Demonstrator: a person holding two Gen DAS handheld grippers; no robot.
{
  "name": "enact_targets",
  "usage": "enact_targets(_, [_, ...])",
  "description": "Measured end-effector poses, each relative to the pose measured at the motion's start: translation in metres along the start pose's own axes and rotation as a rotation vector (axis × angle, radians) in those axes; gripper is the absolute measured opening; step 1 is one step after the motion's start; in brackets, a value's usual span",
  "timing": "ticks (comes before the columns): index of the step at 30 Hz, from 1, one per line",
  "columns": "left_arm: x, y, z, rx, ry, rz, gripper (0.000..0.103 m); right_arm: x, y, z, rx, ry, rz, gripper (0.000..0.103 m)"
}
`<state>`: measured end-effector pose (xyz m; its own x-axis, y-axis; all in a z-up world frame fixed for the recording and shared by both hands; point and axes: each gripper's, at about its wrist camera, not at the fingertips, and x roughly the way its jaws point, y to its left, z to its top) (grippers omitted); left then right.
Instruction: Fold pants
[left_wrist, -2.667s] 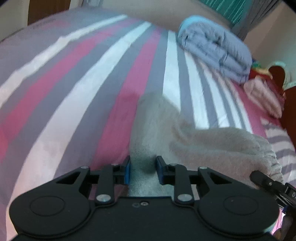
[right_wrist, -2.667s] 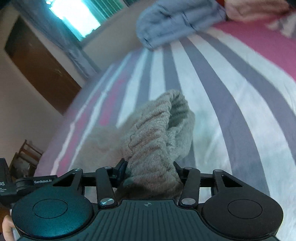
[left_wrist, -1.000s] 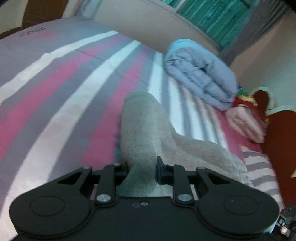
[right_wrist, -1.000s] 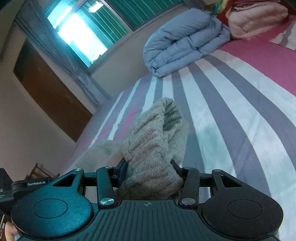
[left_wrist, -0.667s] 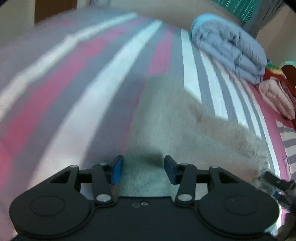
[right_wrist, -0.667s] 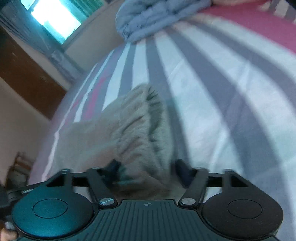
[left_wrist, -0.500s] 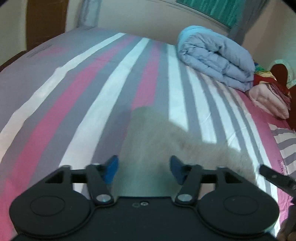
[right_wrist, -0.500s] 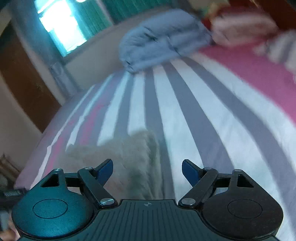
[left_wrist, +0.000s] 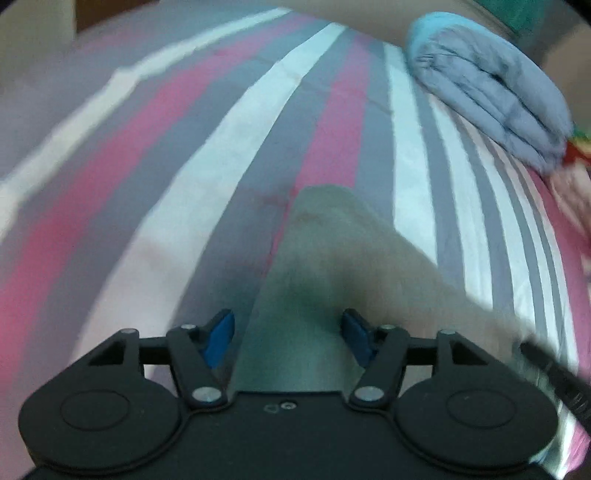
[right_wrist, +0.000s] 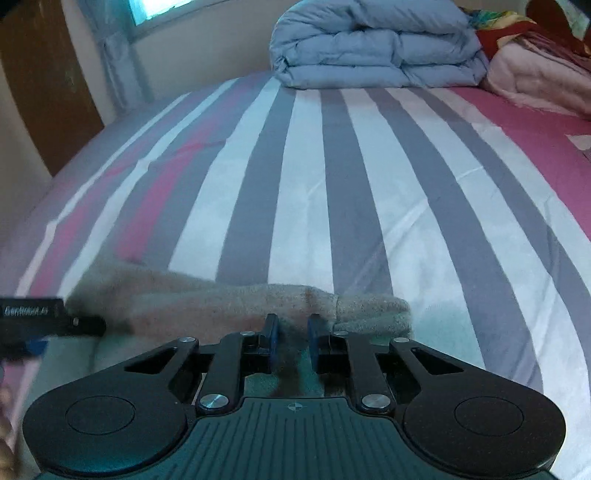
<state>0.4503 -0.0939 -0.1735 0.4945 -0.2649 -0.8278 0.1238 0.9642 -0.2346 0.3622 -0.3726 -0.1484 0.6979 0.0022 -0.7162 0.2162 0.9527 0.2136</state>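
Note:
The beige fleece pants lie flat on the striped bed. In the left wrist view they run from between the fingers up and to the right. My left gripper is open, its jaws wide apart above the fabric. In the right wrist view the pants lie as a low band across the lower frame. My right gripper has its jaws nearly together at the pants' near edge, and a thin fold of fabric seems pinched between them. The left gripper's body shows at the left edge.
The bed sheet has pink, grey and white stripes. A folded blue duvet lies at the head of the bed, with a pink blanket to its right. A brown door and a curtain stand at the left.
Both grippers let go of the raised pants and the fabric dropped flat onto the bed. The right gripper opened wide, then closed to a narrow gap at the pants' edge. The left stays open.

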Motion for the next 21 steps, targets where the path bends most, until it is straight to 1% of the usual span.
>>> enact_targets(2, [-0.022, -0.001, -0.02, 0.056, -0.017, -0.018, 0.054, -0.028, 0.02, -0.006, -0.078, -0.067, 0.041, 0.016])
enact_targets(3, [-0.031, -0.001, -0.033, 0.083, -0.016, -0.015, 0.056, -0.04, 0.028, -0.017, -0.118, -0.081, 0.048, 0.016])
enact_targets(5, [-0.034, -0.001, -0.057, 0.119, -0.004, 0.017, 0.057, -0.055, 0.039, -0.047, -0.197, -0.087, 0.007, 0.016])
enact_targets(6, [-0.029, -0.001, -0.066, 0.13, 0.011, 0.039, 0.065, -0.056, 0.041, -0.062, -0.226, -0.087, -0.019, 0.016])
enact_targets(7, [-0.026, 0.002, -0.076, 0.119, 0.014, 0.044, 0.07, -0.056, 0.042, -0.077, -0.251, -0.076, -0.047, 0.016])
enact_targets(8, [-0.025, 0.007, -0.084, 0.098, 0.004, 0.047, 0.079, -0.052, 0.039, -0.091, -0.266, -0.064, -0.063, 0.016])
enact_targets(9, [-0.025, 0.01, -0.089, 0.079, -0.007, 0.055, 0.082, -0.047, 0.035, -0.103, -0.27, -0.064, -0.071, 0.016])
enact_targets(11, [-0.032, 0.009, -0.09, 0.069, -0.013, 0.07, 0.079, -0.044, 0.033, -0.117, -0.302, -0.093, -0.076, 0.016])
enact_targets(12, [-0.04, 0.007, -0.091, 0.078, -0.015, 0.084, 0.072, -0.044, 0.039, -0.118, -0.334, -0.085, -0.089, 0.016])
enact_targets(13, [-0.05, 0.003, -0.093, 0.095, -0.017, 0.088, 0.068, -0.043, 0.042, -0.115, -0.354, -0.065, -0.097, 0.017])
enact_targets(14, [-0.059, 0.001, -0.094, 0.114, -0.021, 0.087, 0.068, -0.049, 0.044, -0.11, -0.346, -0.044, -0.1, 0.017])
enact_targets(15, [-0.069, -0.002, -0.097, 0.13, -0.029, 0.088, 0.07, -0.062, 0.044, -0.104, -0.298, -0.06, -0.084, 0.018])
enact_targets(16, [-0.079, -0.005, -0.1, 0.14, -0.041, 0.092, 0.072, -0.077, 0.042, -0.102, -0.259, -0.109, -0.06, 0.031])
enact_targets(17, [-0.089, -0.006, -0.104, 0.14, -0.051, 0.091, 0.076, -0.091, 0.043, -0.104, -0.247, -0.161, -0.06, 0.046])
enact_targets(18, [-0.097, -0.008, -0.107, 0.135, -0.057, 0.089, 0.078, -0.098, 0.045, -0.108, -0.255, -0.175, -0.076, 0.086])
enact_targets(19, [-0.106, -0.01, -0.111, 0.129, -0.057, 0.083, 0.078, -0.093, 0.045, -0.114, -0.273, -0.152, -0.091, 0.102])
enact_targets(20, [-0.112, -0.012, -0.115, 0.124, -0.054, 0.075, 0.078, -0.085, 0.045, -0.121, -0.289, -0.103, -0.108, 0.102])
enact_targets(21, [-0.122, -0.014, -0.121, 0.121, -0.049, 0.071, 0.079, -0.072, 0.043, -0.13, -0.296, -0.018, -0.135, 0.102])
